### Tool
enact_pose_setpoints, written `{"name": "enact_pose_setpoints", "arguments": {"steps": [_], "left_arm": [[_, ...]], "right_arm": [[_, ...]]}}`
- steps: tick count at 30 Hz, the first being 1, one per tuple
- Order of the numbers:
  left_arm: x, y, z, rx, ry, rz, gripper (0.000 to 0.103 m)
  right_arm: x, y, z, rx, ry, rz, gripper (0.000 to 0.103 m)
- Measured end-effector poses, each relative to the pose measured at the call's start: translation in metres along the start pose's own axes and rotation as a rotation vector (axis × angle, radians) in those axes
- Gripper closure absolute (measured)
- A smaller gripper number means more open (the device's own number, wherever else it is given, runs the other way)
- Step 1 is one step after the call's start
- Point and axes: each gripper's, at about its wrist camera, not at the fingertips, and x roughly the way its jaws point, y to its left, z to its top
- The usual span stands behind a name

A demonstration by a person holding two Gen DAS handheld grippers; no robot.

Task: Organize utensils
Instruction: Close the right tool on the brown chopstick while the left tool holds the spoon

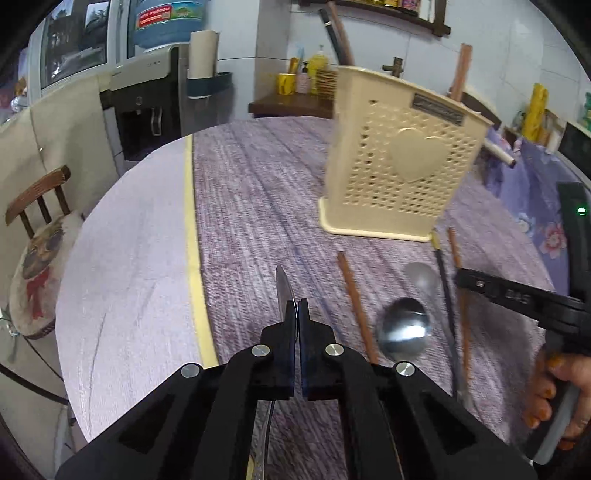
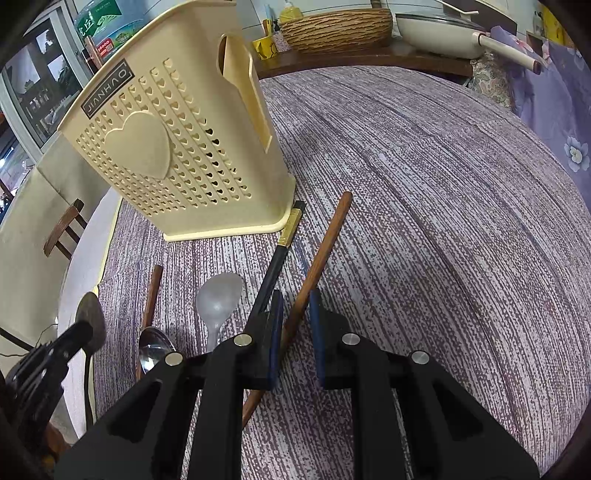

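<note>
A cream perforated utensil holder (image 1: 399, 170) with a heart stands on the purple cloth; it also shows in the right wrist view (image 2: 177, 147). My left gripper (image 1: 297, 306) is shut on a metal spoon (image 1: 284, 291), held edge-on above the table; the right wrist view shows that spoon (image 2: 90, 319) at the left. My right gripper (image 2: 296, 299) is open, its fingers on either side of a brown wooden chopstick (image 2: 321, 251) lying on the cloth. A black chopstick (image 2: 273, 266), a plastic spoon (image 2: 218, 299), a metal spoon (image 2: 153, 349) and another brown chopstick (image 2: 151, 291) lie beside it.
A wooden chair (image 1: 40, 199) with a cushion stands left of the round table. A water dispenser (image 1: 147, 110) is behind. A woven basket (image 2: 336, 24) and a white pan (image 2: 443, 33) sit at the table's far side. A yellow stripe (image 1: 194, 240) edges the cloth.
</note>
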Motion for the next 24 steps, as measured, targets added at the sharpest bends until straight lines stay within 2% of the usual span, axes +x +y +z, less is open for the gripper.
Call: {"name": "enact_pose_setpoints", "arguments": {"steps": [2,5,7,9,12,16,19,21,24], "left_arm": [[0.009,0.000,0.000,-0.011,0.025,-0.021,0.099],[0.009,-0.005,0.000,0.012,0.017,0.002,0.097],[0.009,-0.005,-0.001,0.008,0.031,-0.016,0.087],[0.006,-0.002,-0.003,-0.003,0.027,-0.017,0.071],[0.000,0.003,-0.003,-0.012,0.007,0.005,0.066],[0.006,0.001,-0.001,0.011,0.030,0.023,0.058],[0.007,-0.008,-0.003,0.044,0.037,0.009,0.054],[0.006,-0.011,-0.005,0.045,0.040,-0.017,0.046],[0.006,-0.010,-0.008,0.039,0.045,-0.008,0.046]], "right_arm": [[0.000,0.000,0.000,0.000,0.001,-0.001,0.088],[0.001,0.000,0.001,-0.001,0.007,-0.005,0.088],[0.001,0.001,0.002,0.000,0.011,-0.012,0.088],[0.002,0.003,0.003,-0.007,0.012,-0.024,0.088],[0.004,0.006,0.005,-0.009,0.010,-0.045,0.088],[0.007,0.009,0.009,-0.010,0.007,-0.062,0.088],[0.007,0.010,0.009,-0.011,0.004,-0.058,0.088],[0.007,0.009,0.009,-0.012,0.001,-0.052,0.088],[0.007,0.007,0.010,-0.018,0.000,-0.048,0.088]]}}
